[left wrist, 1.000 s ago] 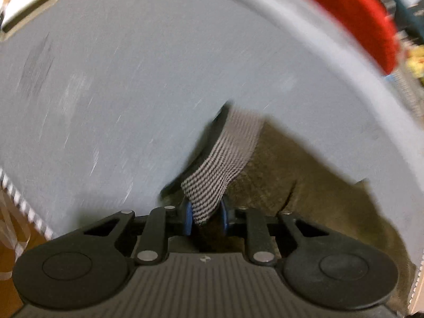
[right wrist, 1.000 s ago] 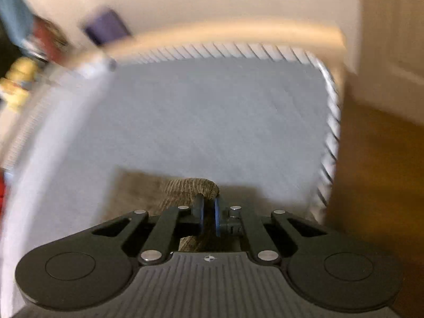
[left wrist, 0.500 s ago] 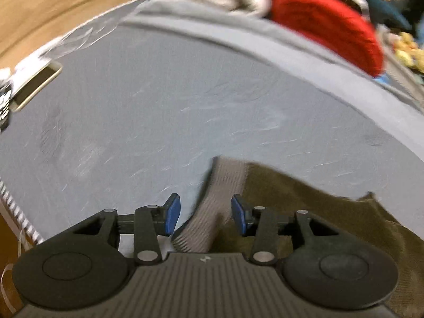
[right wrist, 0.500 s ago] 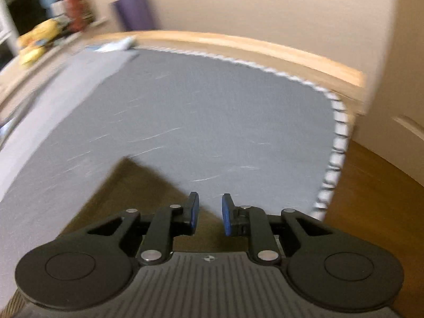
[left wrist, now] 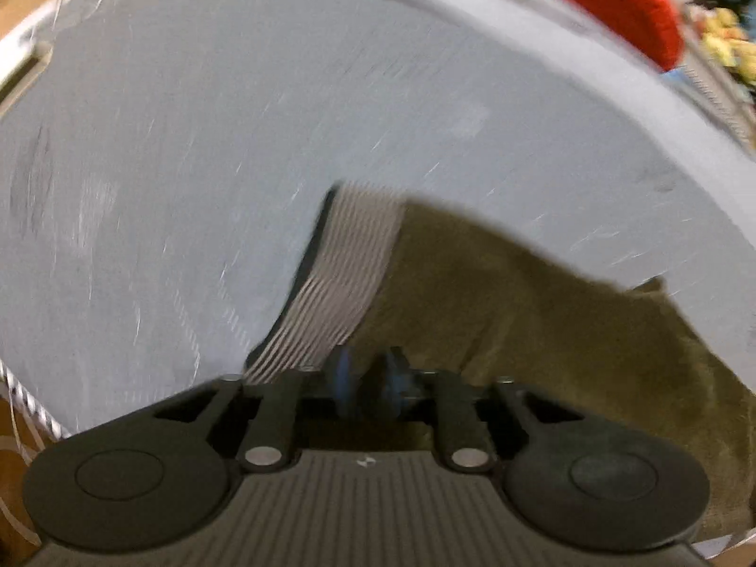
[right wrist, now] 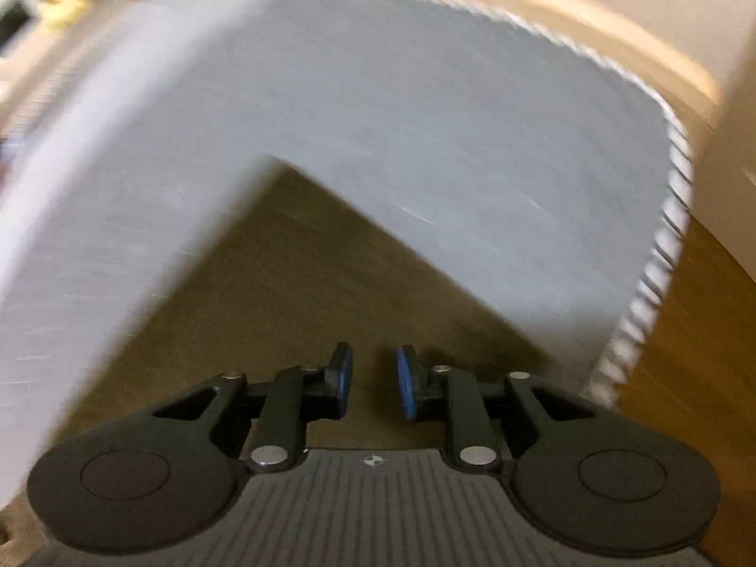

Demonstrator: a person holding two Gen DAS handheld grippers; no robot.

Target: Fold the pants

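Observation:
Olive pants [left wrist: 519, 321] lie on a grey sheet [left wrist: 212, 141], with their grey ribbed waistband [left wrist: 349, 255] running up from my left gripper [left wrist: 368, 378]. Its jaws are closing: the blue pads stand close together with the olive cloth right beside the waistband pinched between them. In the right wrist view a flat corner of the pants [right wrist: 293, 283] points away over the sheet [right wrist: 425, 118]. My right gripper [right wrist: 373, 378] hovers over that cloth, open, with a clear gap and nothing between its pads.
A red cushion [left wrist: 614, 0] lies beyond the sheet's far edge at the upper right. In the right wrist view, the sheet's striped border [right wrist: 661, 260] runs along the wooden floor [right wrist: 699, 354], and a wooden rail [right wrist: 614, 33] and a pale wall lie behind.
The left gripper let go of the waistband, opened wide, then closed again on the cloth beside it. The right gripper went from shut on a fold to open, and both views swung.

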